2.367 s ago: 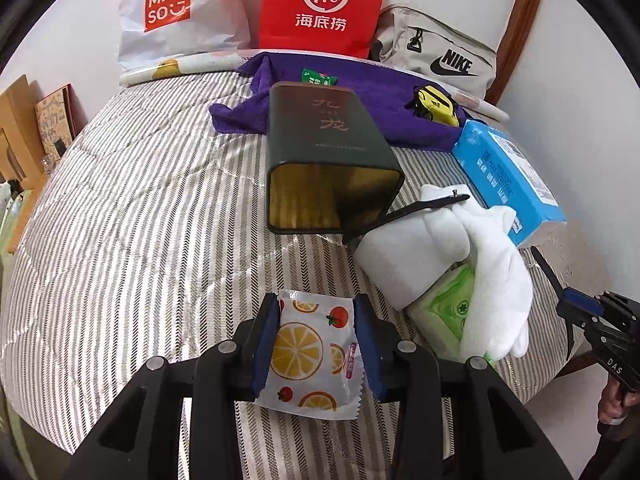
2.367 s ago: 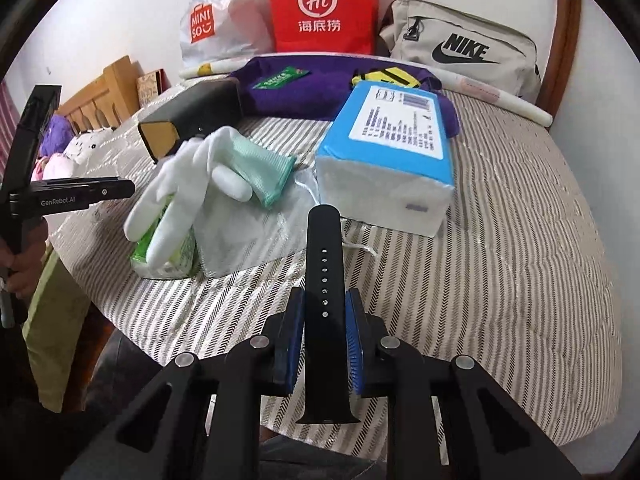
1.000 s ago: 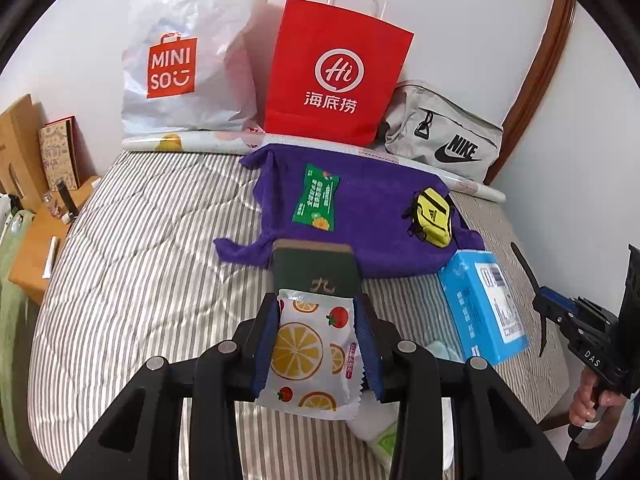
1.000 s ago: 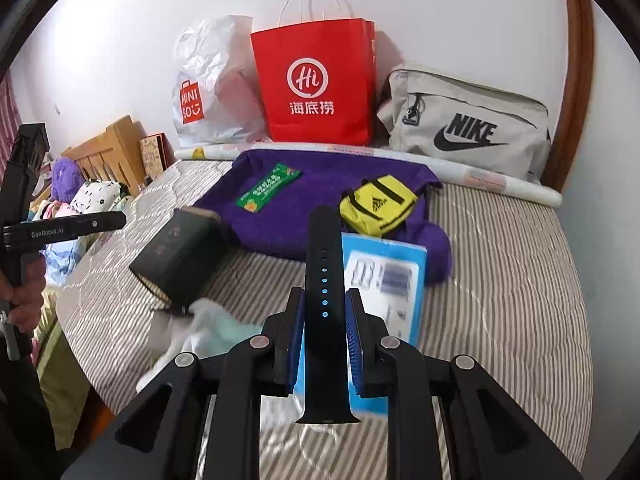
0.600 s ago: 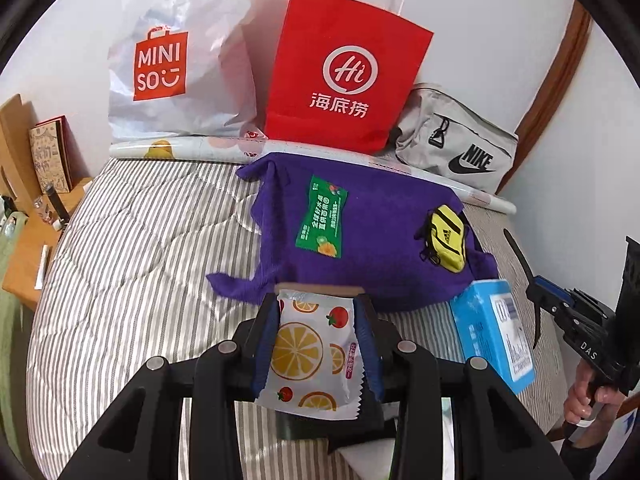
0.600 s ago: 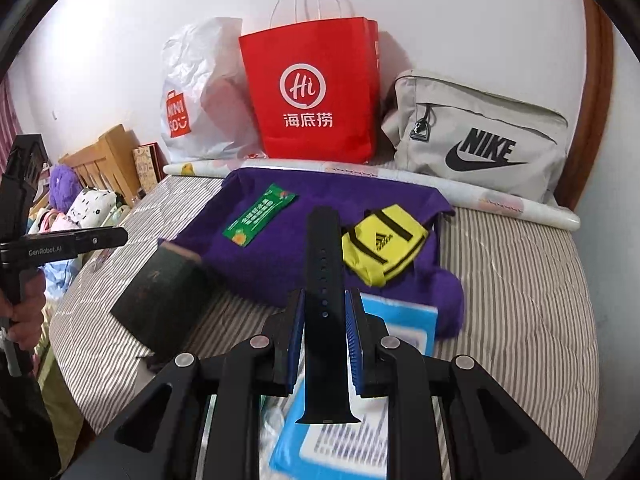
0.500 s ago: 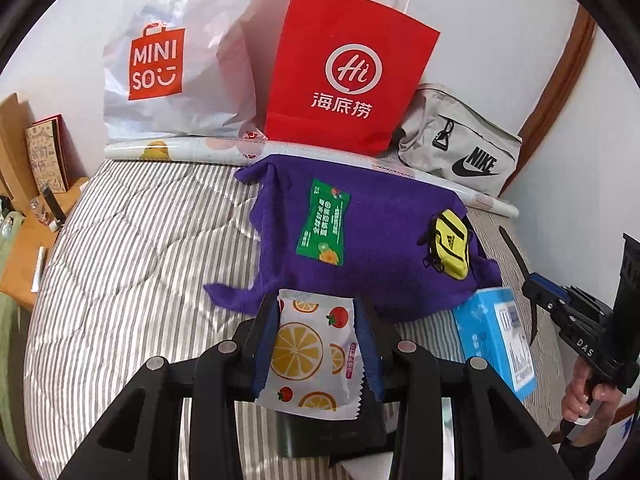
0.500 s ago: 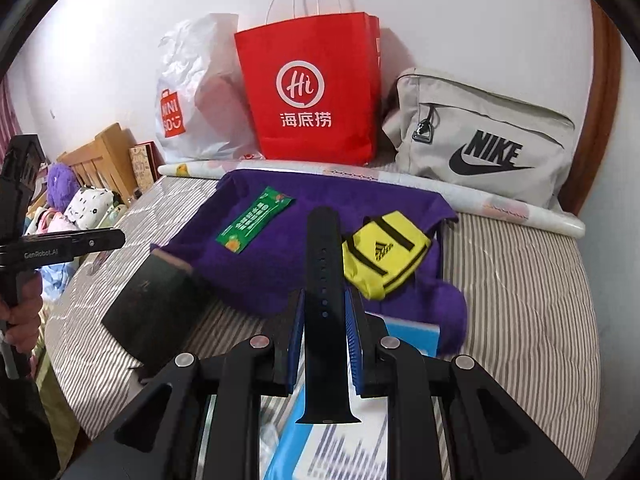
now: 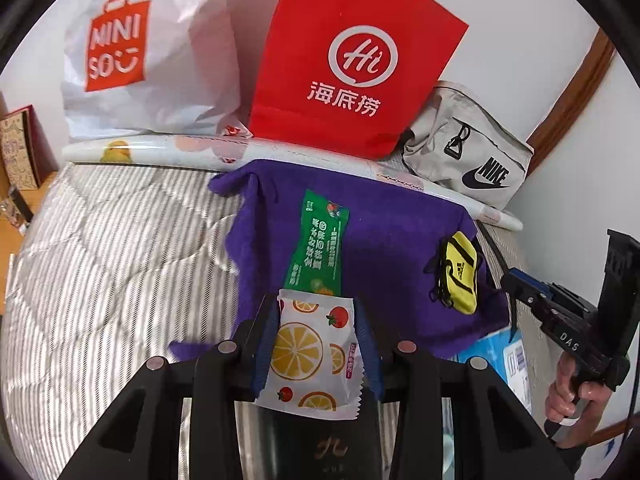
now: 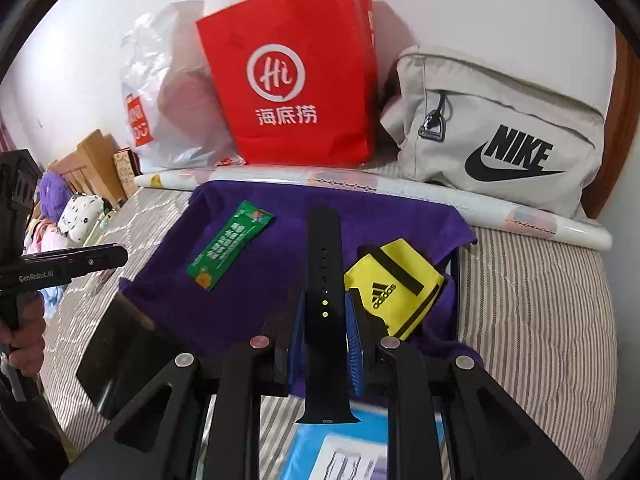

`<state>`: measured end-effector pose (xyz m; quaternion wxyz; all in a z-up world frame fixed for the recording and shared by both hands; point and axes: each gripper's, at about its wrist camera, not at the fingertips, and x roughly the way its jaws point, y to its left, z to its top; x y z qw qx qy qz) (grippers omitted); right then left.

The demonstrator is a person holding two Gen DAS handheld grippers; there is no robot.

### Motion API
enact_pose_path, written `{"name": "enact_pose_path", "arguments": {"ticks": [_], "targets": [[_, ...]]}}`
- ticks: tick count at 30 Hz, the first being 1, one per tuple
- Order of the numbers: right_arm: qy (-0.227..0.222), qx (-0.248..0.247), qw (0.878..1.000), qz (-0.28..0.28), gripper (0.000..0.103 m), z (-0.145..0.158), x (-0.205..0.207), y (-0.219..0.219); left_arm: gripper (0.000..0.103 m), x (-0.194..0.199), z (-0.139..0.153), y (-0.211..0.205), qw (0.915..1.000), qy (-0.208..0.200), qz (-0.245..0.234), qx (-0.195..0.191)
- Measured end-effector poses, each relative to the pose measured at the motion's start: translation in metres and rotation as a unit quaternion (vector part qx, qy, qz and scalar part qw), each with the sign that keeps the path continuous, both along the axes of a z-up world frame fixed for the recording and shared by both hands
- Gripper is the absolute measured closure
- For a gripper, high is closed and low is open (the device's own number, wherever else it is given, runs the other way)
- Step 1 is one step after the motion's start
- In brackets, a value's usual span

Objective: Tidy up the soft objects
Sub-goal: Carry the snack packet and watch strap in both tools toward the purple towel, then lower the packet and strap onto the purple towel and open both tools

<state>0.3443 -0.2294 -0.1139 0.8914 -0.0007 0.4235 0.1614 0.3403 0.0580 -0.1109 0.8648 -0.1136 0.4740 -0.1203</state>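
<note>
In your left wrist view, your left tool at lower centre pinches a fruit-print snack packet, which stands over the near edge of the purple towel (a green packet lies just above it). In your right wrist view, your right tool clamps a black watch strap upright, with the yellow pouch just right of it on the same towel.
</note>
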Motion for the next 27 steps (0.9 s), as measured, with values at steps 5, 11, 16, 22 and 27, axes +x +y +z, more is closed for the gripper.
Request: {"name": "enact_pose_path", "arguments": {"ticks": [5, 11, 16, 22, 27], "targets": [[0.016, -0.003, 1.000, -0.001, 0.083, -0.014, 0.018, 0.001, 0.067, 0.019, -0.008, -0.007, 0.9999, 0.012, -0.003, 0.007], [0.038, -0.013, 0.999, -0.008, 0.083, -0.029, 0.032, -0.004, 0.067, 0.035, -0.024, -0.012, 0.9992, 0.037, -0.005, 0.016], [0.051, -0.025, 0.998, 0.000, 0.083, -0.038, 0.037, -0.004, 0.067, 0.043, -0.035, -0.018, 0.9982, 0.053, -0.012, 0.024], [0.064, -0.038, 0.997, -0.005, 0.083, -0.047, 0.048, -0.005, 0.067, 0.051, -0.041, -0.025, 0.9969, 0.068, -0.019, 0.033], [0.074, -0.042, 0.996, -0.006, 0.083, -0.052, 0.054, -0.007, 0.067, 0.056, -0.050, -0.029, 0.9958, 0.084, -0.022, 0.029]]}}
